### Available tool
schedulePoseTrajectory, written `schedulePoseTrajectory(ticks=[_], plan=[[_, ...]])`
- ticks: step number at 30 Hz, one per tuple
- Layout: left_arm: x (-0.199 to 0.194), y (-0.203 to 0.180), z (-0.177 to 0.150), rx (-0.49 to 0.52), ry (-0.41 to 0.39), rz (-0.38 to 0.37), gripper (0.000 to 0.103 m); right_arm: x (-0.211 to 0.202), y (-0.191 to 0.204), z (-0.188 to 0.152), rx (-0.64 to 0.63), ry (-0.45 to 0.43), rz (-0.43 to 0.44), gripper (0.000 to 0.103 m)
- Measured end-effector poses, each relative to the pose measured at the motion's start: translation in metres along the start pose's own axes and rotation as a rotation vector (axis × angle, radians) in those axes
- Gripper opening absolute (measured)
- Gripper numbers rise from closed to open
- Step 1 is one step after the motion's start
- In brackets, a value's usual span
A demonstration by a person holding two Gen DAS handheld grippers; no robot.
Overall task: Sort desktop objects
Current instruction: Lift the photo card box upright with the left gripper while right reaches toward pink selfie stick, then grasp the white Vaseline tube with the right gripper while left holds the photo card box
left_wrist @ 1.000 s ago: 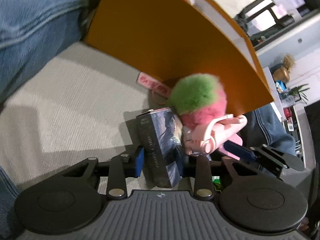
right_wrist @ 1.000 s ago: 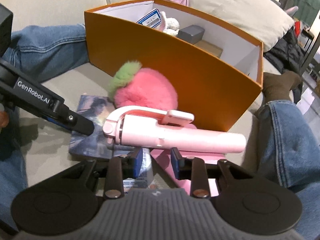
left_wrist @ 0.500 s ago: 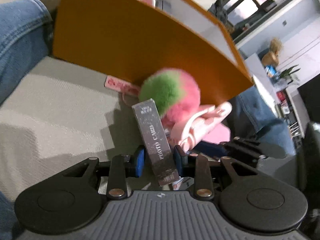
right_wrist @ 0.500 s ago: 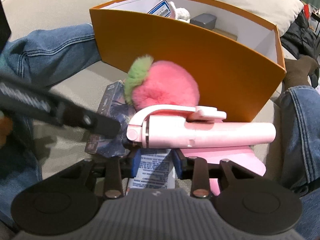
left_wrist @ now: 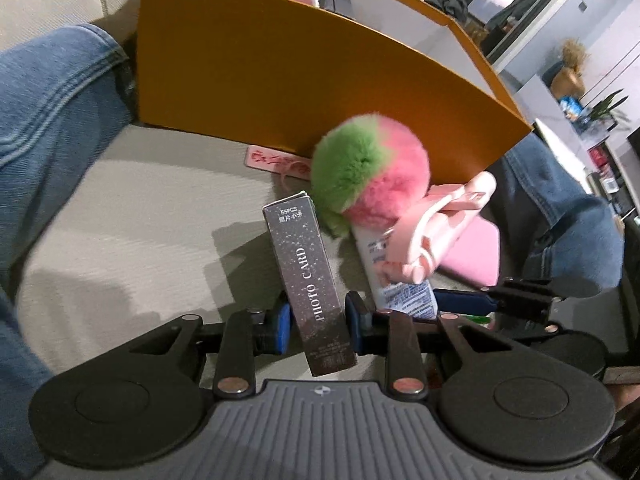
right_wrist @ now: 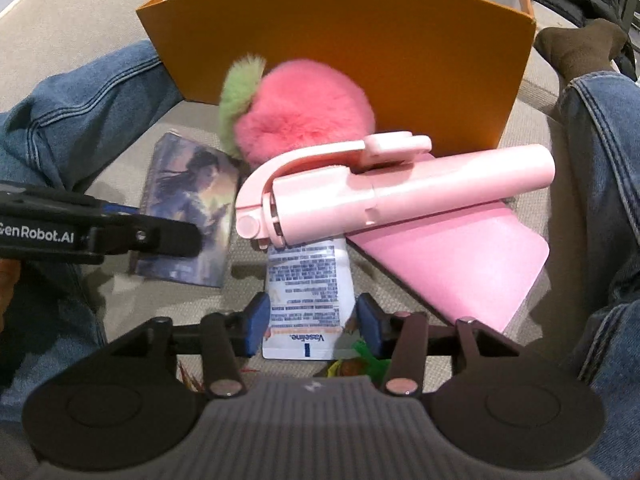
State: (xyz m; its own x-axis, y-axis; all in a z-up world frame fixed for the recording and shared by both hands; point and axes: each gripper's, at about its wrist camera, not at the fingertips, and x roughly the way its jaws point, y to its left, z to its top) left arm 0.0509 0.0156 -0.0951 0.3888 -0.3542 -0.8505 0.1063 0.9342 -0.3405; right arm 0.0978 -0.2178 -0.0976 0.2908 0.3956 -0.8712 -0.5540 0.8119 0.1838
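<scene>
My left gripper (left_wrist: 316, 322) is shut on a dark photo card box (left_wrist: 306, 276) and holds it on edge above the grey cushion; the box also shows in the right wrist view (right_wrist: 188, 204). My right gripper (right_wrist: 308, 326) is shut on a white Vaseline tube (right_wrist: 308, 300), which also shows in the left wrist view (left_wrist: 394, 276). A pink selfie stick (right_wrist: 392, 196) lies across the tube's far end. A pink and green fluffy ball (right_wrist: 296, 116) rests against the orange box (right_wrist: 352, 48).
A pink flat case (right_wrist: 456, 264) lies under the selfie stick. A pink tag (left_wrist: 276, 158) lies by the orange box's wall. The person's jeans legs (right_wrist: 600, 184) flank the cushion on both sides. The orange box holds several items.
My left gripper has lifted the photo card box and turned it on edge. My right gripper has closed on the Vaseline tube and both views have risen.
</scene>
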Motion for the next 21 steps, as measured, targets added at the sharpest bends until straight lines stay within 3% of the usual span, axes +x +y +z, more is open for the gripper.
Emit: schedulePoseTrajectory(ticks=[1, 3, 6, 13, 17, 21], plan=[[-0.001, 0.001, 0.0, 0.006, 0.003, 0.009, 0.032, -0.002, -0.001, 0.0, 0.011, 0.002, 0.012, 0.026], [-0.004, 0.002, 0.0, 0.012, 0.01, 0.028, 0.032, -0.006, 0.0, -0.003, 0.03, -0.006, 0.039, 0.019], [-0.002, -0.001, -0.002, 0.042, 0.026, 0.054, 0.033, -0.017, 0.009, -0.006, 0.018, -0.049, 0.04, 0.013], [-0.002, -0.013, -0.008, 0.106, 0.05, 0.082, 0.033, -0.05, 0.035, 0.006, -0.076, -0.173, 0.02, 0.009], [-0.012, -0.013, -0.008, 0.115, 0.017, 0.1, 0.026, -0.065, 0.047, 0.015, -0.116, -0.246, -0.003, 0.008], [-0.018, -0.01, -0.006, 0.119, -0.004, 0.108, 0.026, -0.073, 0.053, 0.029, -0.134, -0.294, -0.008, 0.007]])
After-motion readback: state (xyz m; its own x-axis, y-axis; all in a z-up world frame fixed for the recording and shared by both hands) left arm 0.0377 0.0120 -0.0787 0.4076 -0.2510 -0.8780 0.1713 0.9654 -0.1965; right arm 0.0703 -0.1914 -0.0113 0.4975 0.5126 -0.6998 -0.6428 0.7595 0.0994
